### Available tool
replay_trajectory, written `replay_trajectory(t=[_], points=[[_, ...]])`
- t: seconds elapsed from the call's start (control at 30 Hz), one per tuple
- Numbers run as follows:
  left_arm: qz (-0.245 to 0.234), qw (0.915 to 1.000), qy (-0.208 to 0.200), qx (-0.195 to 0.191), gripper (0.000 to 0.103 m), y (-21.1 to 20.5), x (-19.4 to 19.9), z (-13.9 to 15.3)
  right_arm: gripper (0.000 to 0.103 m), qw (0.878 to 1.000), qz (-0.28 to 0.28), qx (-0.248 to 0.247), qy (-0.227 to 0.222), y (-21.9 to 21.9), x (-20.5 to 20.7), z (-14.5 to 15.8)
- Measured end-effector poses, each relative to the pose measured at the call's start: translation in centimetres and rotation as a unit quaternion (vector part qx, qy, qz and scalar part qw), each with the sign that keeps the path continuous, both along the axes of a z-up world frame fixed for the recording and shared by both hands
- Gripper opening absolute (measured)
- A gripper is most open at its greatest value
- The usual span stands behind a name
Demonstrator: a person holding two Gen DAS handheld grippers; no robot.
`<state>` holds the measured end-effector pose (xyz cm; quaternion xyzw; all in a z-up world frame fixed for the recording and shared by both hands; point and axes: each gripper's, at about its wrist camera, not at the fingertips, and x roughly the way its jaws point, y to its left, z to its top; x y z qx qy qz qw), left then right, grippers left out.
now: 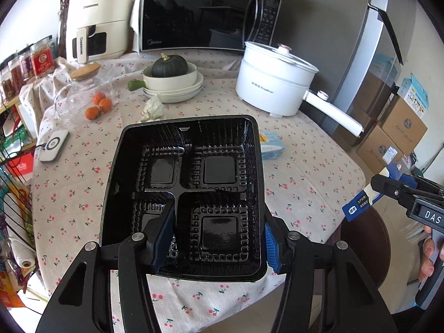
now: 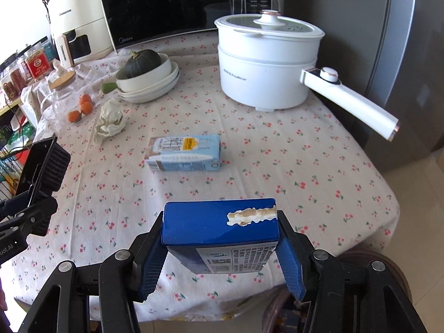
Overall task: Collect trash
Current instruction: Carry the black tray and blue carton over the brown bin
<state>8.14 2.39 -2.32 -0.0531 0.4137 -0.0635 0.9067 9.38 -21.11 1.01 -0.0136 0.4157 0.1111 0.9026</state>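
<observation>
Mid-collection, carry step, by the look of it: both grippers loaded and held above the surface [image 2: 277,149]. Left gripper [image 1: 219,238] pinching black tray [image 1: 183,194], one finger inside against a divider, other outside the right wall; tray raised clear of the cloth, tilted toward camera, four compartments, all bare. Right gripper [image 2: 222,252] pinching blue carton [image 2: 222,222] across its sides, carton near the surface's front edge, torn strip on its top face. Same carton and gripper visible at far right of left wrist view, well apart from the tray. Still lying on the surface: pale milk carton [image 2: 184,152] flat on its side at centre, and crumpled tissue [image 2: 109,123] near the glass jar [image 2: 59,97]. No bin seen in either view, so drop point unknown. Next move, as judged: take both held pieces to a bin or bag off the surface, release, then return for milk carton and tissue; tissue soft and low, calling for a close pinch down at the cloth. Count: trash pieces four (tray one, blue carton one, milk carton one, tissue one); grippers two; oranges [image 2: 82,108] three; squash [image 2: 143,62] one, in stacked bowls [image 2: 149,83], about three; cooker pot [image 2: 266,63] one; microwave [image 1: 205,14] one; air fryer [image 1: 100,19] one; jar one. Small green item beside bowls, unidentified.
</observation>
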Motion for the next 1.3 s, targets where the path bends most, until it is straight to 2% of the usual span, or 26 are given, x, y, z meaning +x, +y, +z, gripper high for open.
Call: replay_trajectory(t=[0.13,0.2,0.27,0.37,0.7,1.0,1.3], points=[[-0.040,0.9991,0.016,0.004,0.058,-2.4,-0.6,-1.0,0.062,0.999,-0.013,-0.030,0.005,-0.9,-2.2,-1.6],[-0.054,0.9981,0.028,-0.001,0.058,-3.4,-0.8,-1.6,0.062,0.999,-0.022,-0.044,0.022,-1.4,-2.9,-2.2],[-0.066,0.9972,0.034,-0.004,0.058,-4.5,-1.0,-2.0,0.062,0.999,-0.019,-0.020,0.023,-2.2,-3.2,-1.9],[-0.084,0.9959,0.034,-0.002,0.058,-6.3,-1.3,-2.1,0.062,0.999,-0.029,-0.020,0.010,-3.3,-3.8,-1.3],[-0.147,0.9885,0.035,-0.006,0.059,-13.2,-1.9,-2.2,0.062,0.998,-0.061,-0.010,0.023,-7.7,-5.4,-1.9],[-0.208,0.9770,0.047,-0.008,0.059,-20.2,-2.2,-3.4,0.062,0.993,-0.111,-0.009,0.041,-13.7,-7.2,-3.3],[-0.273,0.9603,0.057,-0.017,0.059,-26.1,-3.0,-5.4,0.062,0.985,-0.157,-0.011,0.065,-19.0,-9.0,-4.9]])
